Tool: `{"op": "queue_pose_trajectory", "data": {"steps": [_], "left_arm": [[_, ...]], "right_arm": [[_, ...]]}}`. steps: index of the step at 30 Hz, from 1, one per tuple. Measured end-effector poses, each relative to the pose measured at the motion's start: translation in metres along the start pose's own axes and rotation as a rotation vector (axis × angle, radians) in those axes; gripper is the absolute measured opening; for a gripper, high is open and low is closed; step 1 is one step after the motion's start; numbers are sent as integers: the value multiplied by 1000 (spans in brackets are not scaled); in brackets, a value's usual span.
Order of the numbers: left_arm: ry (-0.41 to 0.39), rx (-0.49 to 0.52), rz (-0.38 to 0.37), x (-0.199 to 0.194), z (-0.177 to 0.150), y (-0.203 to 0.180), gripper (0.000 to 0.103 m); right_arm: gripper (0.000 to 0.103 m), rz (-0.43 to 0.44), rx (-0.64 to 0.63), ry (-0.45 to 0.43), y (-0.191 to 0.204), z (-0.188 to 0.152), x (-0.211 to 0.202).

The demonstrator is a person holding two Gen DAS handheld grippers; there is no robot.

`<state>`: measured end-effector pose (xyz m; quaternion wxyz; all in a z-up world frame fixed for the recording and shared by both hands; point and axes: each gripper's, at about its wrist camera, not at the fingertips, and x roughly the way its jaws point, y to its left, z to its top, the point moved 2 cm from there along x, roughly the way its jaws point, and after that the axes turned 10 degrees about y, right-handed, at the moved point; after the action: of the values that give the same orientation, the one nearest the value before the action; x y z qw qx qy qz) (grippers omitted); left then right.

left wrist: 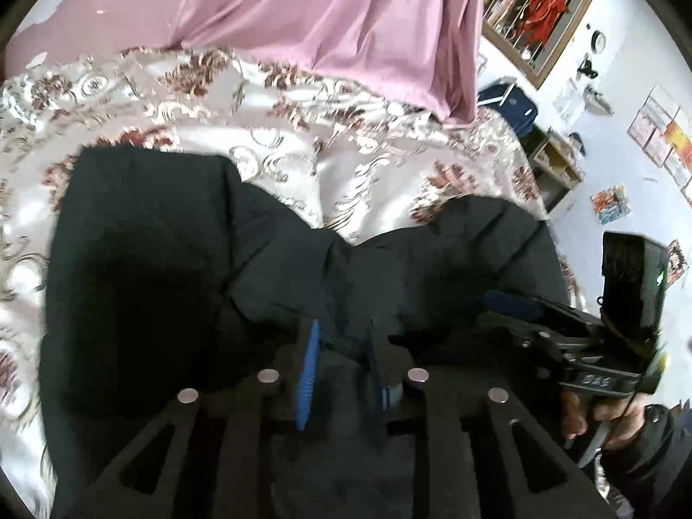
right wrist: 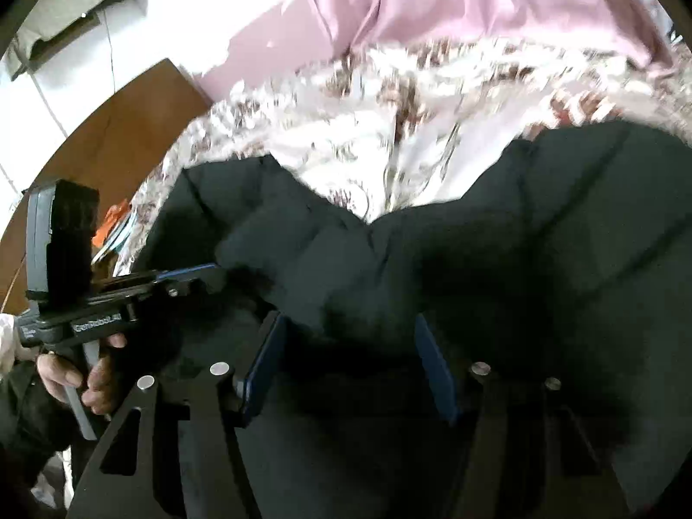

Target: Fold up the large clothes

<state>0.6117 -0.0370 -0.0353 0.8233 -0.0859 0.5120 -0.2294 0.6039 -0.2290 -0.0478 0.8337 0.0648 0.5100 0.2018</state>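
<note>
**Dark jacket bunched on the bed**

The black jacket point(left wrist: 173, 268) lies on the floral bedspread point(left wrist: 268, 129), bare cover beyond its far edge. Left tool point(left wrist: 341, 363) slightly spread, right tool point(right wrist: 350, 367) wider; both over jacket fabric, gripping nothing.

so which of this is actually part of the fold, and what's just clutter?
In the job:
- dark padded garment
- left gripper, jaws apart
- right gripper, jaws apart
- floral bedspread under the garment

Lying about:
- pink curtain
- red garment behind window bars
- shelf unit
- wooden board
</note>
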Motion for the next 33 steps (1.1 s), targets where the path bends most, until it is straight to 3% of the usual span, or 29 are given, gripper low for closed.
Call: {"op": "queue_pose_trajectory", "data": {"steps": [2,3,4,5,7,12,14,20,28,33], "left_arm": [[-21,14,10,-23,-7,-14,55],[-39,20,21,-33,-11,-18,90],[-75,27,36,-47,-16,-25,103],[-130,35,49,-65,-23,-33,102],[-180,42,59,-90,-31,-45,102],[-257,54,91,-158,-55,-82,103],[-293,74,116,-184,-66,-98,103],[-368,137,306,-259,-110,-153,103],[-472,157,340,-335,-175,-194,103],[-486,181,353,-361,-209,-208,103]], "right_arm": [[58,-49,-13,-33,5,-4,-16],[59,-80,-6,-53,8,-15,-31],[65,-90,-2,-70,8,-19,-40],[77,-96,0,-89,9,-27,-51],[89,-109,-4,-153,14,-36,-84],[93,-145,-32,-249,38,-55,-156],[99,-153,-57,-283,54,-60,-181],[101,-186,-128,-359,102,-88,-256],[101,-234,-180,-420,148,-144,-331],[101,-236,-192,-442,170,-176,-363]]}}
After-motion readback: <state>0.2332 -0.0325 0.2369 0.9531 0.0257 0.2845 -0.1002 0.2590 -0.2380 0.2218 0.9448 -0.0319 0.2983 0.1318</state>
